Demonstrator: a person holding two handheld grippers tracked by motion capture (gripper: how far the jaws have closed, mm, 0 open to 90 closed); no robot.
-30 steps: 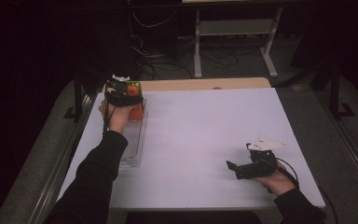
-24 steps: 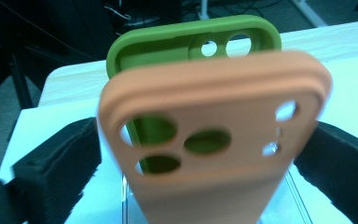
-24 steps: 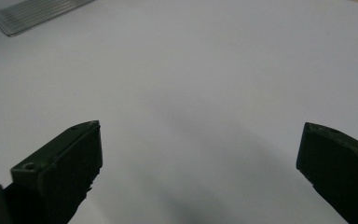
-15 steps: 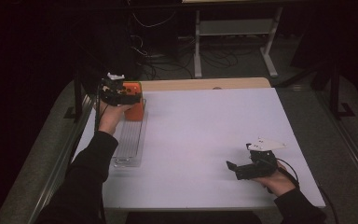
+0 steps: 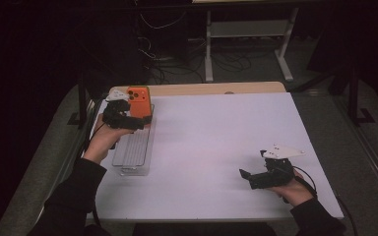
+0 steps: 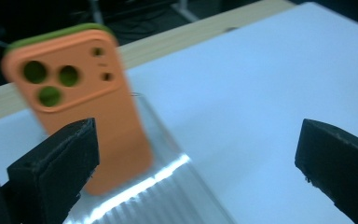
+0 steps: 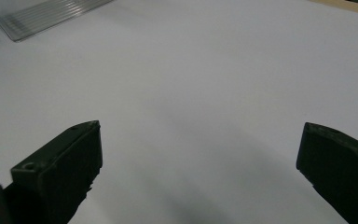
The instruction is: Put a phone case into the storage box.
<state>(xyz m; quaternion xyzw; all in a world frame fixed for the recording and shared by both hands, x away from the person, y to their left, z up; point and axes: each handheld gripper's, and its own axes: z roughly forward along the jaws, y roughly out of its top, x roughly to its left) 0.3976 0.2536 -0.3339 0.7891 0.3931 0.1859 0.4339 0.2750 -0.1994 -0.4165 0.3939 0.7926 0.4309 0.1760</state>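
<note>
My left gripper (image 6: pixel 191 172) gaped beside the orange phone (image 6: pixel 81 100), propped upright in the clear tray (image 5: pixel 133 150); one nudge could topple it. My right gripper (image 5: pixel 250 178) idled, open.

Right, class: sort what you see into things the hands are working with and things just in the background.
In play:
orange phone case
clear ribbed tray
left gripper, jaws open by the case
right gripper, open, idle

Background:
metal stand
floor cables
</note>
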